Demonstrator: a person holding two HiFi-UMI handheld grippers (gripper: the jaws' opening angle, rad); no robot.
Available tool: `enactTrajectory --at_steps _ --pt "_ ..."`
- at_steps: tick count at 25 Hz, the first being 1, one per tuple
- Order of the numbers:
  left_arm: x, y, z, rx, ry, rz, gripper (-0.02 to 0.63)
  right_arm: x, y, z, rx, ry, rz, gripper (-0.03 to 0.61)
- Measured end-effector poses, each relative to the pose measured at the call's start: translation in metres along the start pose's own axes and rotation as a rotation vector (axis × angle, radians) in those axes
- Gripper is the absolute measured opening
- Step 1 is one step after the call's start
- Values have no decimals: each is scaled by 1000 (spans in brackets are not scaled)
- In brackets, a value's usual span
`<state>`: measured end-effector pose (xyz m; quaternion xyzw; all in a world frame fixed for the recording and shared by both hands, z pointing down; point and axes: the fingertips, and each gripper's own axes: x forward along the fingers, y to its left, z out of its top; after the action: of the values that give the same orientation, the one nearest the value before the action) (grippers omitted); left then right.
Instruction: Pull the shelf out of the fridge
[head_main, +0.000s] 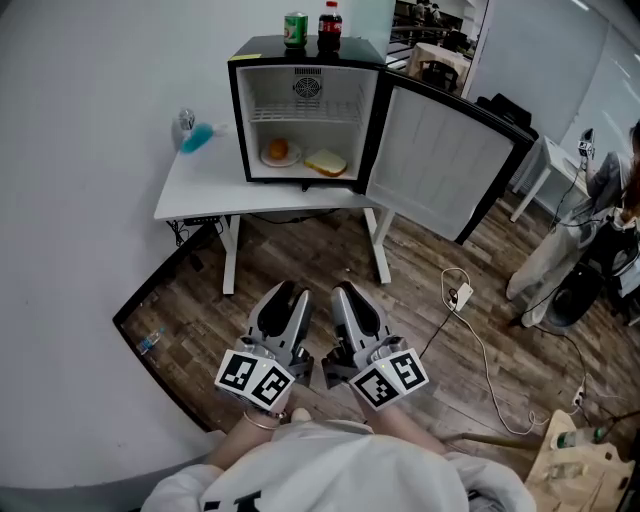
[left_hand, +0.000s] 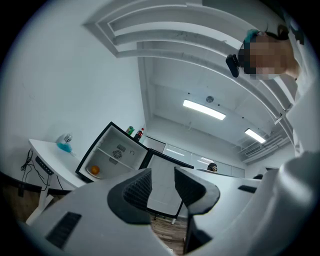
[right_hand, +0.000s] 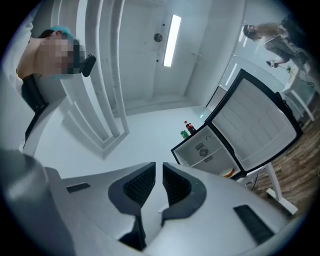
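White table (head_main: 200, 190), open fridge (head_main: 237, 110), shelf (head_main: 300, 113) inside; left hand-held gripper (head_main: 290, 296), right hand-held gripper (head_main: 350, 296) narrow, empty

Ahead of the left gripper (head_main: 290, 292), a white table (head_main: 200, 190) bears a blue bottle (head_main: 192, 132); farther on — a green can (head_main: 295, 29) beside a cola bottle (head_main: 329, 26) (just apart). Right of the right gripper (head_main: 345, 292), a power strip (head_main: 461, 295) lies on the floor (head_main: 430, 250).

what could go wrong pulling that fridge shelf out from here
A hard tug on the wire shelf could rock the fridge and topple the can and cola bottle on top. If the shelf dips as it slides, it may hit the orange and bread below.
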<state>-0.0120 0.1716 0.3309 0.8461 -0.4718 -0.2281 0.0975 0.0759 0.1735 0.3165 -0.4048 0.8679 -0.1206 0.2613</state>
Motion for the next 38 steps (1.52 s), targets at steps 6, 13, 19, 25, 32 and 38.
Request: enactTrajectory --at_steps 6,13,19,25,32,38 --pt "0 17 7 -9 -6 -1 146 13 0 -12 26 2 -25 63" --pt "-6 34 9 -23 8 -6 146 14 0 -27 63 3 -85 63" --pt "-1 44 3 -45 22 -16 146 17 -6 -31 47 -1 -119 63" --pt "2 44 -2 -61 40 -31 146 22 -9 -31 44 -11 -126 63" --pt "19 63 -1 -57 29 -11 146 43 -23 -29 63 -32 -117 63" --pt "48 86 -7 -53 37 0 146 66 -49 -33 65 -39 -121 63"
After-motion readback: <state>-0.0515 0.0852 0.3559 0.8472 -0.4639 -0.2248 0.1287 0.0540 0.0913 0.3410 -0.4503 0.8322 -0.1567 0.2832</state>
